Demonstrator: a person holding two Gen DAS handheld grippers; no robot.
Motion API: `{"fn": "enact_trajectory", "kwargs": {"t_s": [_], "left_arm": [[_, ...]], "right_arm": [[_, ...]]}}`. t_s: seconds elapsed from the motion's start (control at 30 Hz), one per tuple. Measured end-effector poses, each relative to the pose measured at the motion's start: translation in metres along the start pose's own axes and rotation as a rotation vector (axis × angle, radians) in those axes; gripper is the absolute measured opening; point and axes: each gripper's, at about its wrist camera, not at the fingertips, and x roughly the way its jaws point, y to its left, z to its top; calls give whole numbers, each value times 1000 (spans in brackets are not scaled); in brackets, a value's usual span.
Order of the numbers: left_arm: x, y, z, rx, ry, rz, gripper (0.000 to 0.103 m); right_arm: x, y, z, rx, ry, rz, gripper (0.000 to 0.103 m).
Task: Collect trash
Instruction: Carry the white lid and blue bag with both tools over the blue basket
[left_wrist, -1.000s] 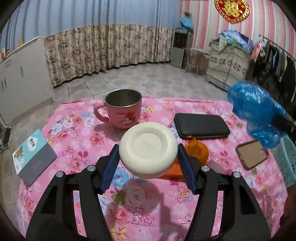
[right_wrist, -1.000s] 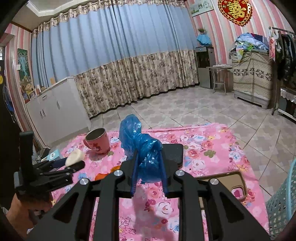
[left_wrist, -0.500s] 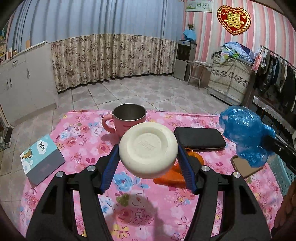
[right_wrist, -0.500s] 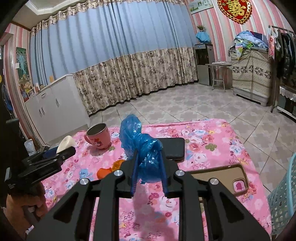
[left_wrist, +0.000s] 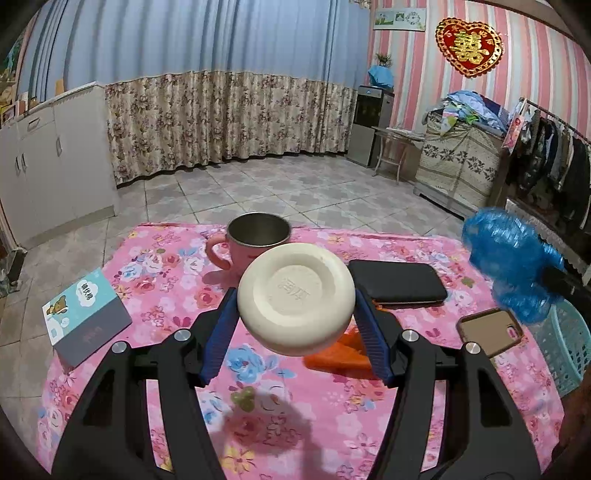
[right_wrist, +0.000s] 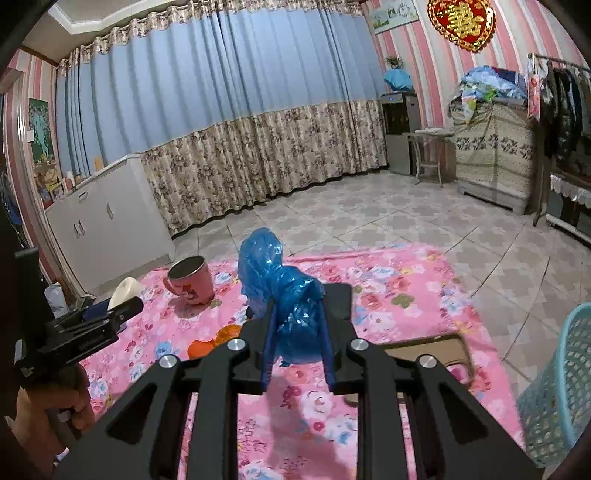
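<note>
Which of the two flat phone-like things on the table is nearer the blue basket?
The brown phone case, open side up near the basket; the black case lies farther back, beside the mug.

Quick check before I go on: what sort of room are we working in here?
Most likely a lived-in room of a home: a clothes rack hung with garments, a low table under a pink floral cloth, and white cabinets beside long curtains.

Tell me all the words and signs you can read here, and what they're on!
"囍": gold sign on the red heart decoration on the striped wall.
Cream bowl in the left gripper: raised characters on its base, too faint to read.
Blue-and-grey box on the tablecloth: white cloud with characters, too small to read.
Pink mug: only a cartoon picture, no words.
</note>
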Motion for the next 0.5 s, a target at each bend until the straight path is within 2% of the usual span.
{"fn": "enact_trajectory", "kwargs": {"t_s": [0.27,0.33,0.43,0.5], "left_arm": [[-2,-38,0,27,-10,-40,61],[-6,-60,1,46,-31,-43,61],[-8,-102,4,28,-35,-112,61],[-11,-142,8,51,-43,-163,61]], "right_arm": [[-57,-74,16,67,-74,-82,21],[-74,-92,18,54,-97,-123,21],[-97,-123,22,61,-120,-215,21],[-118,-154,22,77,-120,-292,21]]}}
